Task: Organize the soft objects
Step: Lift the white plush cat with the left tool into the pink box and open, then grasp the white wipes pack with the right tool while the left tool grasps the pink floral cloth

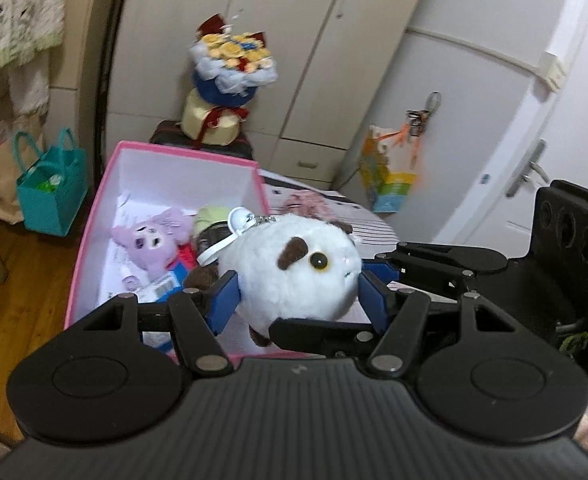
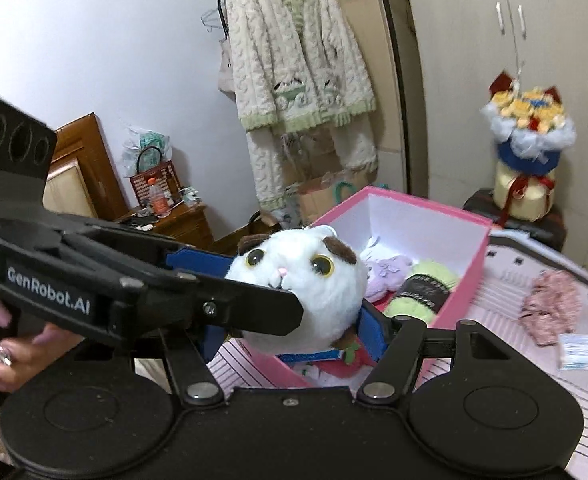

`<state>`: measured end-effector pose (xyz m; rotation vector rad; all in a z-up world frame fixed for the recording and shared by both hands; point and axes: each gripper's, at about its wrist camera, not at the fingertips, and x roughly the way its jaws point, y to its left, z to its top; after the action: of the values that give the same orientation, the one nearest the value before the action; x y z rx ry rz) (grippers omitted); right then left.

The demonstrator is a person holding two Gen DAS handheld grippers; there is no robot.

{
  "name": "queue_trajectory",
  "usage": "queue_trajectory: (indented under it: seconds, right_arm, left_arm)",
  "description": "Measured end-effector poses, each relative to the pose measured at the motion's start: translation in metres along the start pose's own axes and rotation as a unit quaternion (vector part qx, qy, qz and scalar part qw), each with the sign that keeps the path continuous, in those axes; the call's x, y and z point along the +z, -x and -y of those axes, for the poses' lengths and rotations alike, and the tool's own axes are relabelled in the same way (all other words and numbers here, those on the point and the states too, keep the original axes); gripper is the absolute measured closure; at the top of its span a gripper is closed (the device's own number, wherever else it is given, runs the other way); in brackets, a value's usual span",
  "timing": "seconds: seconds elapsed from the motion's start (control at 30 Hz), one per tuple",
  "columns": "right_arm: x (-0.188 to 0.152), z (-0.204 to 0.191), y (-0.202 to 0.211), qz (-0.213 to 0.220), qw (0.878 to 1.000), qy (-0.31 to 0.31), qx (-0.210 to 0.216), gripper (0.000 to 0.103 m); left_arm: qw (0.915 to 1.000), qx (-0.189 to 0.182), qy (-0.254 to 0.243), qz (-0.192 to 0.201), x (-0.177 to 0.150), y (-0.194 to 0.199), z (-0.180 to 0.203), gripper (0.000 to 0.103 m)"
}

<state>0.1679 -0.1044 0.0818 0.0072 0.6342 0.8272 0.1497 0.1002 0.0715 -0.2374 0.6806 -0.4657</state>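
Observation:
A white plush cat (image 1: 298,272) with brown ears and yellow eyes is held above the near end of a pink box (image 1: 94,216). My left gripper (image 1: 300,300) is shut on it, blue pads on both sides. My right gripper (image 2: 294,316) also closes on the same plush cat (image 2: 298,276), crossing the left one. The pink box (image 2: 466,280) holds a purple plush (image 1: 150,240), a green soft item (image 2: 430,280) and small packets.
A pink fabric piece (image 2: 550,308) and a tissue pack (image 2: 580,350) lie on the striped bed right of the box. A bouquet (image 1: 230,64) stands on a stool behind. A teal bag (image 1: 50,192) sits on the wooden floor at left. Wardrobe doors behind.

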Motion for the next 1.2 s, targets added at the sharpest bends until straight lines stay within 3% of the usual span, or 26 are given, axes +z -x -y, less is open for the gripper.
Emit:
queue_trajectory:
  seconds: [0.33,0.57,0.73,1.0,1.2]
  right_arm:
    - [0.002,0.025,-0.067,-0.055,0.998,-0.026,0.027,0.031]
    - [0.005,0.035,-0.104,-0.062,0.997,-0.019,0.035,0.032]
    - [0.000,0.033,-0.120,-0.073,0.997,0.021,-0.010,0.027]
    - [-0.003,0.034,-0.082,-0.047,0.998,0.036,-0.033,0.027]
    - [-0.007,0.039,-0.042,-0.020,0.998,0.035,-0.049,0.027]
  left_arm:
    - [0.9981,0.019,0.047,-0.036,0.003,-0.043,-0.056,0.040]
    - [0.9964,0.052,0.056,-0.039,0.007,-0.065,-0.079,0.040]
    - [0.9950,0.082,0.041,-0.040,-0.001,-0.074,-0.082,0.039]
    - [0.9941,0.108,0.012,0.001,-0.007,-0.043,-0.074,0.038]
    - [0.9940,0.106,-0.004,0.025,-0.007,-0.020,-0.064,0.037]
